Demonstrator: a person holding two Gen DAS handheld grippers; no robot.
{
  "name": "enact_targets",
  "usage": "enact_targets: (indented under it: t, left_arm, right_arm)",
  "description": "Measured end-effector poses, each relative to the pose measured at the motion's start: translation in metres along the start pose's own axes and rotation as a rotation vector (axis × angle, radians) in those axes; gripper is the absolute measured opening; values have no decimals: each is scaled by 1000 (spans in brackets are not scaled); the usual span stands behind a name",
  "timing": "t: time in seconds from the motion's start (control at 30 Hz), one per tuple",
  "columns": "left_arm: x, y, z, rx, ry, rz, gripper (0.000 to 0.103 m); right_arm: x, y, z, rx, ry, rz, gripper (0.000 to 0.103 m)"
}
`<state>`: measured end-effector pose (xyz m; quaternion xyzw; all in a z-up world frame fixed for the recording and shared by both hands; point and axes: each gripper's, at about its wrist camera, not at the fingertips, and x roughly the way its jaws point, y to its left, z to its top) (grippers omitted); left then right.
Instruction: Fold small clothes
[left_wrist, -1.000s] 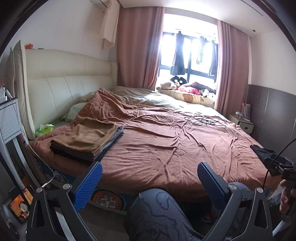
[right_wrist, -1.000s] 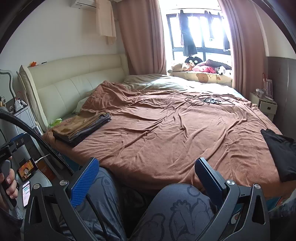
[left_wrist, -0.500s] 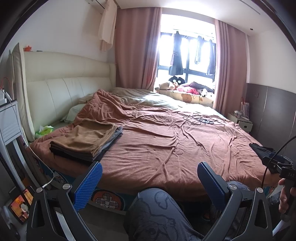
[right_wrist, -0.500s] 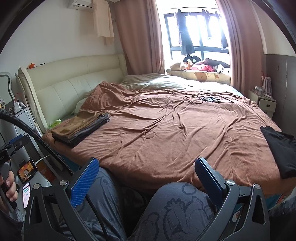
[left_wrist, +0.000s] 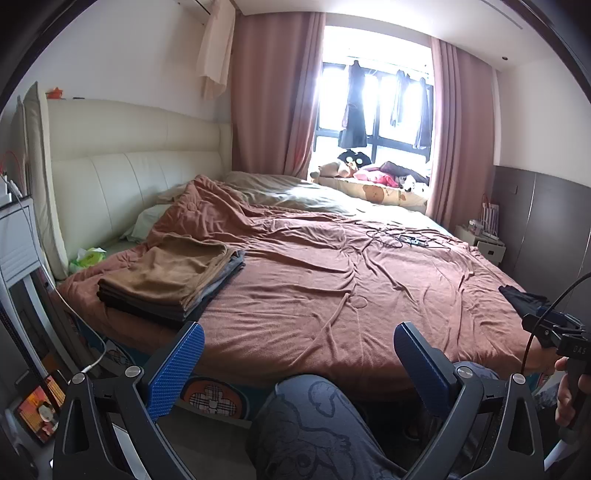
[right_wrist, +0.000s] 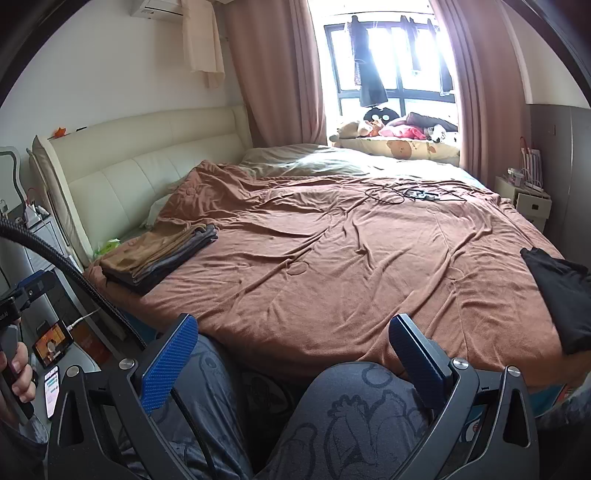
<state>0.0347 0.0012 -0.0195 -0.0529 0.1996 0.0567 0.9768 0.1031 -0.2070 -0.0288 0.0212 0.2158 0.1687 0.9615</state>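
Note:
A stack of folded clothes (left_wrist: 170, 280) (right_wrist: 159, 258), brown on top and dark grey below, lies on the bed's near left corner. A black unfolded garment (right_wrist: 561, 291) (left_wrist: 521, 299) lies at the bed's right edge. My left gripper (left_wrist: 299, 365) is open, held low over the person's knee, short of the bed. My right gripper (right_wrist: 295, 354) is open too, above the person's legs, with nothing between its blue fingers (right_wrist: 170, 362). The right gripper's body (left_wrist: 565, 339) shows at the right of the left wrist view.
A brown quilt (right_wrist: 332, 251) covers the wide bed, with black cables (right_wrist: 402, 194) at its far side. A cream headboard (left_wrist: 122, 184) stands left, a window with curtains behind. A lit phone (right_wrist: 51, 343) rests at the left on a bedside unit. A white nightstand (right_wrist: 532, 203) is far right.
Both views have shifted slightly, the cameras tilting a little upward and toward the bed. Nothing on the bed has moved and both grippers stay open.

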Motion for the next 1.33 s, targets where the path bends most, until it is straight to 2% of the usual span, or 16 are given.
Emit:
enact_targets:
  t: [1.33]
  left_arm:
    - [-2,-2,-5,16,-11,-10,103]
  right_arm:
    - [2,1,-2,2,6,-15,103]
